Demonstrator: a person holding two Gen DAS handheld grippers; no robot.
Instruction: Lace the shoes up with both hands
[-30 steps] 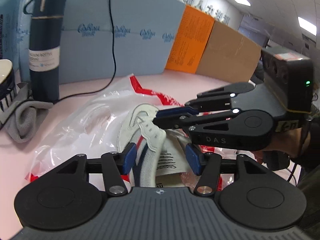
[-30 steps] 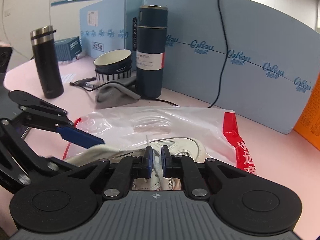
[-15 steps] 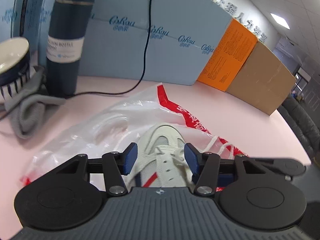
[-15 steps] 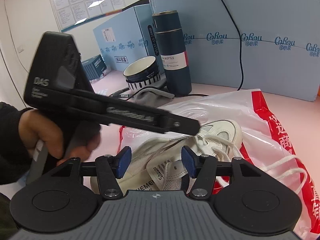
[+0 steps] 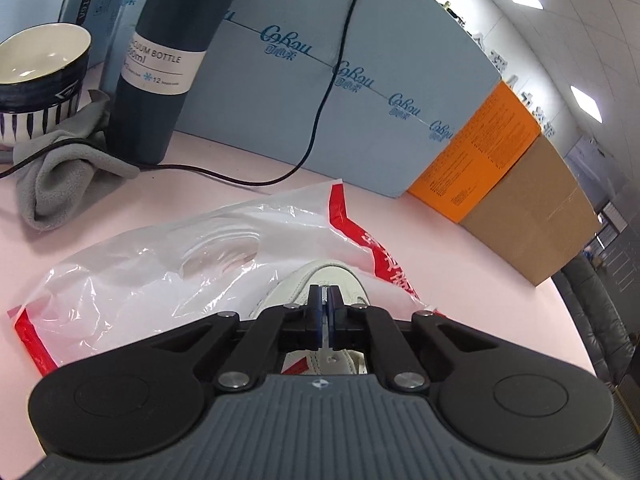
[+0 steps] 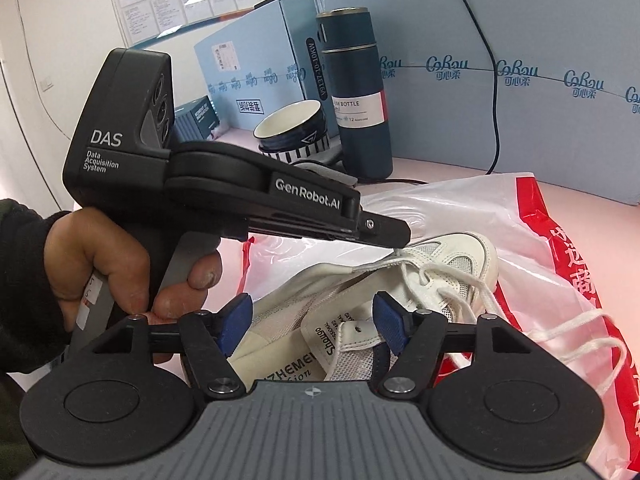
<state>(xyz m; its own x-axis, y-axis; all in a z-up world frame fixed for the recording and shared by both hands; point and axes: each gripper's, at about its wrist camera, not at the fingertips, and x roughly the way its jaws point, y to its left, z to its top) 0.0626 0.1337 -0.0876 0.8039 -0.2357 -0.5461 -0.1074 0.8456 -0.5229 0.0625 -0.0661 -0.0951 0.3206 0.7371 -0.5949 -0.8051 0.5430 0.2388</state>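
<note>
White shoe (image 6: 404, 280) on plastic bag (image 6: 560, 248), left gripper (image 5: 325, 305) pinching its lace (image 6: 400, 257), right gripper (image 6: 316, 320) spread, bowl (image 6: 292, 128) empty

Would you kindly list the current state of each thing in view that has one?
Left tongs: shut, pinching the lace at the shoe's eyelets.
Right tongs: open, over the shoe's tongue.
Shoe: on the plastic bag, partly laced, lace ends loose.
Lace: untied, trailing over the bag.
Plastic bag: crumpled flat on the table.
Vacuum bottle: upright, capped.
Bowl: upright, looks empty.
Grey cloth: crumpled.
</note>
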